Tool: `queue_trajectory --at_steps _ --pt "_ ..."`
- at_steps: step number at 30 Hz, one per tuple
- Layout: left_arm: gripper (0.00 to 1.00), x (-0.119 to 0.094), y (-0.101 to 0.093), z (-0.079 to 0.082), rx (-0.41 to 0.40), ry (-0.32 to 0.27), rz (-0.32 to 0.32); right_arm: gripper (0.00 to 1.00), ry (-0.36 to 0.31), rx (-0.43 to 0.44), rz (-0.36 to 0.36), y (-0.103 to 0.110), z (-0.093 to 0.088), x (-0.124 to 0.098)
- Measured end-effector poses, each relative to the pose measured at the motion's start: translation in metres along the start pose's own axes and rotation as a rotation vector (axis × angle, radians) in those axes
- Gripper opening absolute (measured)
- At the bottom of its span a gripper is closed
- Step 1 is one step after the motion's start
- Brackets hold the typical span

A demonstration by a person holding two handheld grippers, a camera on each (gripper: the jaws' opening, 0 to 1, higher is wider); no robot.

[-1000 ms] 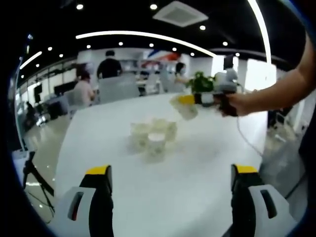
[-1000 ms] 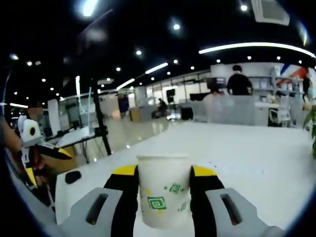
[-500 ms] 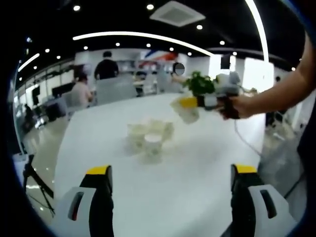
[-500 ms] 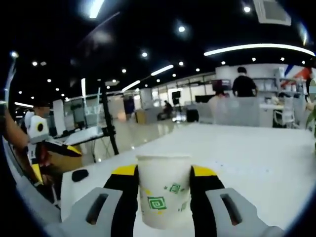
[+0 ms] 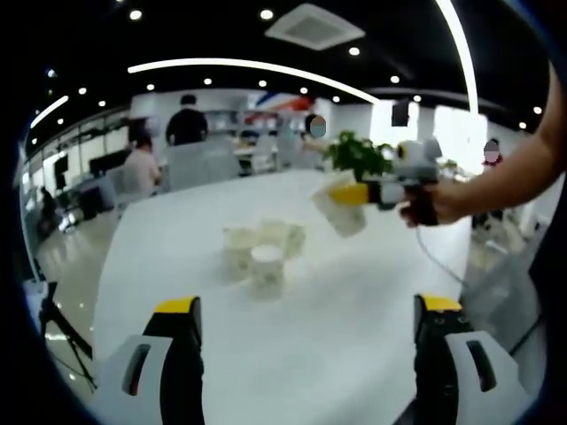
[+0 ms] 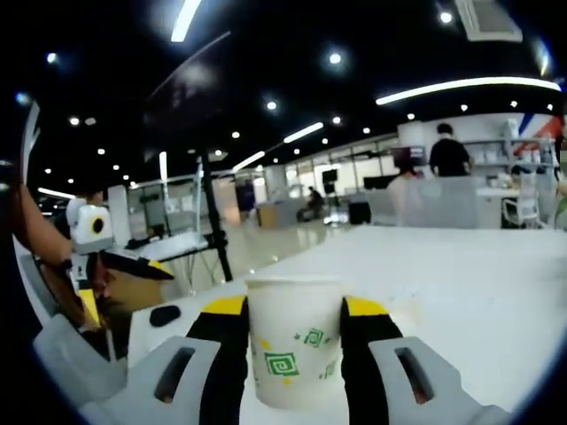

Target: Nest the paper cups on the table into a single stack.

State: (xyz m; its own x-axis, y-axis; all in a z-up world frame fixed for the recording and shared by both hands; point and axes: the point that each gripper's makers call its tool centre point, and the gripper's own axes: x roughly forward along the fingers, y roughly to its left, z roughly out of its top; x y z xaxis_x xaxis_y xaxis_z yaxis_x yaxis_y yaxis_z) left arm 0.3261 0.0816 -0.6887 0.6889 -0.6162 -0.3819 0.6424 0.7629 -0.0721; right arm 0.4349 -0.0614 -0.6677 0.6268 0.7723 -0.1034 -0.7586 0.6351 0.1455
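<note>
On the white table (image 5: 292, 328), past the left gripper (image 5: 306, 350), sits a cluster of paper cups (image 5: 259, 249), well apart from its jaws. Those jaws stand wide, nothing between them, only bare tabletop.

Right gripper (image 6: 294, 341): jaws pressed on a held paper cup (image 6: 295, 341), upright in its own view, white with green square-spiral marks. Rim just above the yellow jaw tips; base cut off at the bottom edge.

Left gripper view picks up the right gripper (image 5: 390, 190) from the side, off right of the cluster and above the table, a hand (image 5: 438, 202) wrapped round its grip. The held cup (image 5: 340, 209) there is tilted, raised off the table, right of the cluster and not touching it.

Cluster is blurred: cannot count the cups for certain, several at least. The nearest one (image 5: 267, 267) stands upright with open mouth up; whether the ones behind are touching or already nested cannot be told. No print legible on them.

Right gripper view shows the table (image 6: 461, 274) running off beyond the cup, and at far left the left gripper (image 6: 93, 243) in a hand, partly cut off by the edge. A potted plant (image 5: 359, 155) stands beyond the cluster at the far table edge.
</note>
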Motion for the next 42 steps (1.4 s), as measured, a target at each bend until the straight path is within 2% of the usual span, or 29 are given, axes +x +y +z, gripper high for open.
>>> queue_trajectory --at_steps 22,26,32,35,37,42 --pt "0.97 -0.005 -0.009 -0.003 -0.021 -0.003 0.009 0.38 -0.017 0.011 0.091 0.044 -0.015 -0.012" --pt "0.96 -0.001 -0.012 0.008 -0.075 -0.034 -0.004 0.38 -0.029 0.011 0.104 0.051 -0.013 -0.015" --pt "0.95 0.01 -0.014 0.02 -0.082 -0.063 -0.013 0.38 -0.044 0.008 0.118 0.057 -0.01 -0.018" --pt "0.93 0.014 -0.02 0.024 -0.092 -0.071 -0.035 0.38 -0.052 0.003 0.137 0.066 -0.01 -0.022" --pt "0.91 0.018 -0.027 0.028 -0.134 -0.08 -0.063 0.38 -0.045 -0.008 0.147 0.071 -0.014 -0.023" --pt "0.88 0.03 -0.04 0.041 -0.177 -0.105 -0.1 0.38 -0.046 -0.016 0.169 0.081 -0.015 -0.025"
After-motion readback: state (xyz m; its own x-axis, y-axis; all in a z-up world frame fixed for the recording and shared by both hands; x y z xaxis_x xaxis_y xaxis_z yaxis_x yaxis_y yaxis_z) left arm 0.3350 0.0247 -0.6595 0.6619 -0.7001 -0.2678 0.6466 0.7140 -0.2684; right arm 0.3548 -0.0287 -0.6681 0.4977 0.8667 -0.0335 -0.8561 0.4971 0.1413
